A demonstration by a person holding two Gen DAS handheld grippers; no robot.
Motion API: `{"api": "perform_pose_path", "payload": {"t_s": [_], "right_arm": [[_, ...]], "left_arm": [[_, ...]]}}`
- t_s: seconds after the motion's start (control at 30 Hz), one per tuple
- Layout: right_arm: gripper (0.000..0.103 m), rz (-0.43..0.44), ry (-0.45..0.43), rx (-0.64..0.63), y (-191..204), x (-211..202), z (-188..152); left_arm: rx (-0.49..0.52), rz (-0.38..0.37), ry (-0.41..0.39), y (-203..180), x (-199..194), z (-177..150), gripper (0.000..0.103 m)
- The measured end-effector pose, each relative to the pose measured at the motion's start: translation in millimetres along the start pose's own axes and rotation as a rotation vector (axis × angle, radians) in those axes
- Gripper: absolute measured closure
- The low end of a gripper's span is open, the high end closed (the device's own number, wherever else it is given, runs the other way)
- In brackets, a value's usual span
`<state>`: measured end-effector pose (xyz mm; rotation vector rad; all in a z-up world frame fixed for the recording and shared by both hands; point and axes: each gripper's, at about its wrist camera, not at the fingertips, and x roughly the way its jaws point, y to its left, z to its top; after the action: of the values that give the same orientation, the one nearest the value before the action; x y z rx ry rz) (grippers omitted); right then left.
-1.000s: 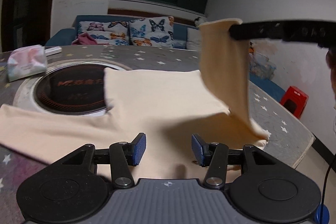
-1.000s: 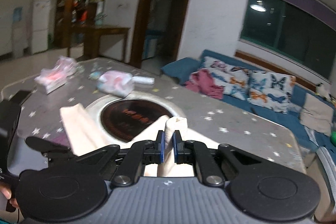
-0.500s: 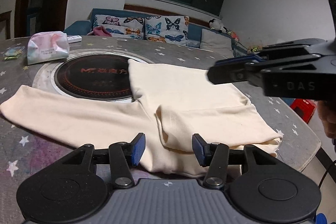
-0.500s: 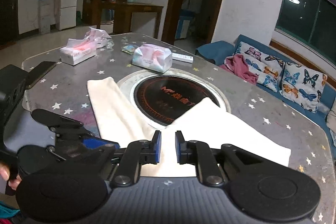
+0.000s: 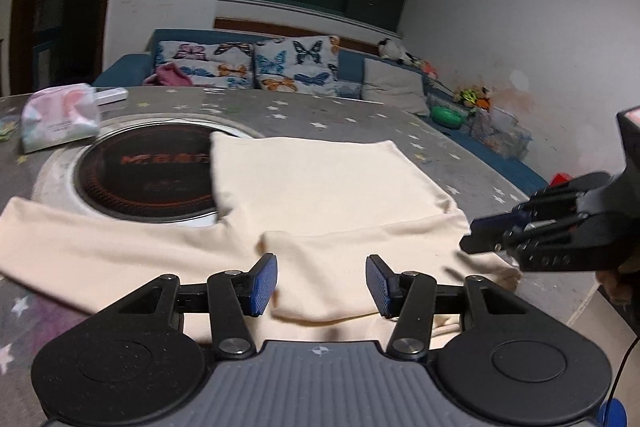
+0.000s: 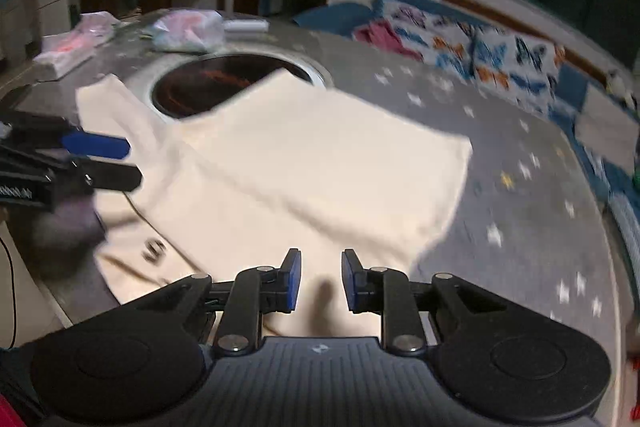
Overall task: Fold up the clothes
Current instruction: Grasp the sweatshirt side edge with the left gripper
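A cream long-sleeved garment (image 5: pixel 320 211) lies flat across the middle of the frame. One sleeve stretches toward the left edge; the other appears folded over its lower right part. In the blurred right-wrist view, its body (image 6: pixel 320 163) fills the centre, seemingly smooth.

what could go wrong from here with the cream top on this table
1. The cream top lies partly over the round hob set in the table; if that is warm, the fabric could scorch.
2. Its near corner reaches the table edge and could slide off.
3. The right hand-held gripper has just been opening with nothing pinched, so the loose fold may spring back.
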<state>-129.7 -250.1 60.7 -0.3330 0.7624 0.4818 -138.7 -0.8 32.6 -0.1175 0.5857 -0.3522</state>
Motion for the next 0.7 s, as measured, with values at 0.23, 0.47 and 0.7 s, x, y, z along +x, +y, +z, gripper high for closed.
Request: {"api": "perform_pose_path", "payload": {"t_s": [0.23, 0.47, 0.7], "right_arm": [[0.082, 0.008, 0.028, 0.078, -23.2, 5.4, -23.8], [0.082, 0.011, -0.037, 0.07, -32.6, 12.1, -4.0], [0.082, 0.011, -0.037, 0.103, -41.5, 32.2, -0.9]], "left_arm": [[0.025, 0.002, 0.061, -7.4, 20.5, -0.5, 0.051], [0.026, -0.005, 0.057, -11.1, 33.2, 12.4, 0.052], [0.019, 0.027, 0.088, -4.8, 47.9, 12.1, 0.053]]}}
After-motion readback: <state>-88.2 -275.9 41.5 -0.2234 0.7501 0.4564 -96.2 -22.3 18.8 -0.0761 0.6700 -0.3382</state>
